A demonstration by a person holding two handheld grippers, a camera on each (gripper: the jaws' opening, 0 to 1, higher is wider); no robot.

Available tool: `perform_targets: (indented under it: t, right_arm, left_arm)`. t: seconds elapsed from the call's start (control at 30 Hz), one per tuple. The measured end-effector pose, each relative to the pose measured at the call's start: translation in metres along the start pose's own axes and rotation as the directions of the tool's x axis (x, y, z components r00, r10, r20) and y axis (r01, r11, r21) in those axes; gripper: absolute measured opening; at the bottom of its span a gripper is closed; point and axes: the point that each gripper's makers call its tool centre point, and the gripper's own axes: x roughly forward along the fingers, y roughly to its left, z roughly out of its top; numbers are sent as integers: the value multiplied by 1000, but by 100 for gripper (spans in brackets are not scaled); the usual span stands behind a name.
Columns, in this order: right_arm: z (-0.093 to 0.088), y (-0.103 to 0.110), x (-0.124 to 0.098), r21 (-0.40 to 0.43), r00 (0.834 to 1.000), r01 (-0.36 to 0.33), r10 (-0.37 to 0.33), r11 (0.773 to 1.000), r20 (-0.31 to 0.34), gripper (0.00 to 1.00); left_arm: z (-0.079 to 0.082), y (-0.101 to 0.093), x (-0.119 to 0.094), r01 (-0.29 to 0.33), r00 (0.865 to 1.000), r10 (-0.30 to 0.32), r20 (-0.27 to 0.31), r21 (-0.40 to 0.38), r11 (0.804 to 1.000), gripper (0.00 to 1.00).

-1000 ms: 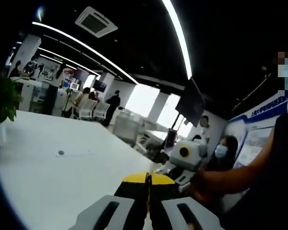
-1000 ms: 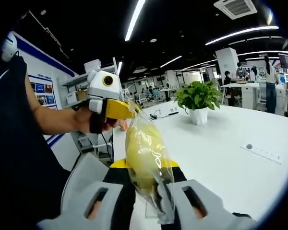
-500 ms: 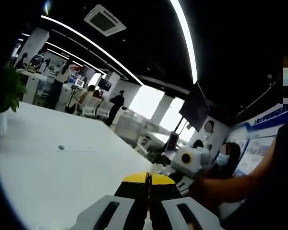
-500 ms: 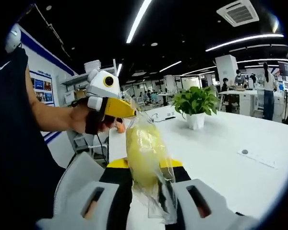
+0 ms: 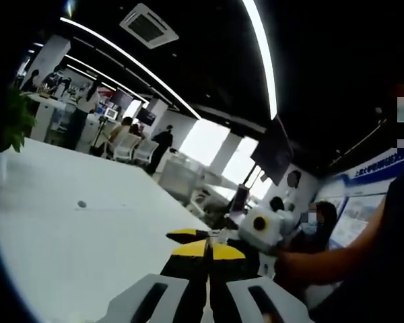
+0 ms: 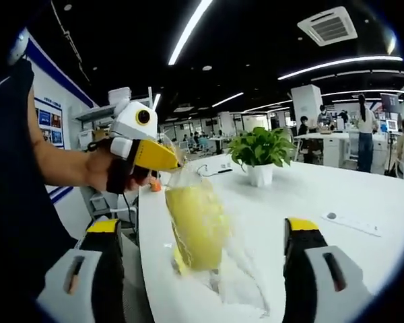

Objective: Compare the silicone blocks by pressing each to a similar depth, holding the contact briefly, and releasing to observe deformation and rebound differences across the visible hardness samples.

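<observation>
the right gripper (image 6: 202, 269) stands spread clear of the bagged yellow silicone block (image 6: 195, 225), which the left gripper (image 6: 167, 159) pinches by its bag top over the white table (image 6: 337, 195) edge; one release appears done, other samples unpressed.

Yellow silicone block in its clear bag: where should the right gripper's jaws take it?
Across the yellow block's mid-body, coming straight on, one jaw at each long side. It hangs upright between the right gripper's wide-open jaws, the left gripper pinching the clear bag's top. The loose film below probably gives a poor hold.

bagged block (image 6: 196, 229) between right claw (image 6: 205, 252) jaws | plant (image 6: 258, 151) behind, on table (image 6: 337, 195)
</observation>
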Motion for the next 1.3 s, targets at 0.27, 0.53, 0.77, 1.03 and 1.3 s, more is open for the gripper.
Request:
perform_targets:
  t: [0.27,0.53,0.77,1.03,1.3]
  right_arm:
    - [-11,-15,-14,4,998,70,-70,998,-9,96]
    - [-20,-37,-50,14,985,175,-175,985,-1,96]
    - [-31,-51,-84,56,966,259,-260,964,4,96]
    - [-56,-57,-107,72,949,315,-315,946,-18,96]
    - [-82,-50,-115,90,936,352,-348,932,-53,96]
  left_arm:
    - [-3,-1,4,1,1000,-1,-4,-8,1000,0]
    - [-1,1,5,-2,1000,3,18,-30,1000,0]
    - [-12,-2,17,5,1000,-5,15,-44,999,0]
    - [-34,2,23,-4,1000,4,8,-59,998,0]
    - [-50,11,31,-28,999,31,23,-125,992,0]
